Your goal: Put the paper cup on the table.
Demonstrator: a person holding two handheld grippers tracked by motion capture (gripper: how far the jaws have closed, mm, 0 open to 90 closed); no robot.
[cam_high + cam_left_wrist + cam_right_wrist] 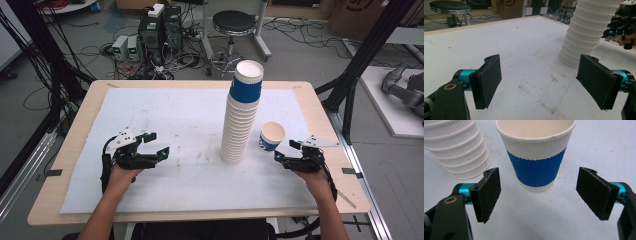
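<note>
While the single cup [536, 155] is standing upright on the desk [165, 115] just right of the cup stack [242, 112], the right claw [537, 195] is facing it w/ jaws spread, not touching. Left claw [544, 80] is hovering well left of the stack, also spread & empty. One cup looks separated; no grasp is happening yet, the rest prob. left to do.

grey floor [300, 50], black stool [233, 22], tangled cables [100, 50]

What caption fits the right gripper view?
Open right gripper faces an upright blue-banded cup, with the cup stack beside it.
</note>
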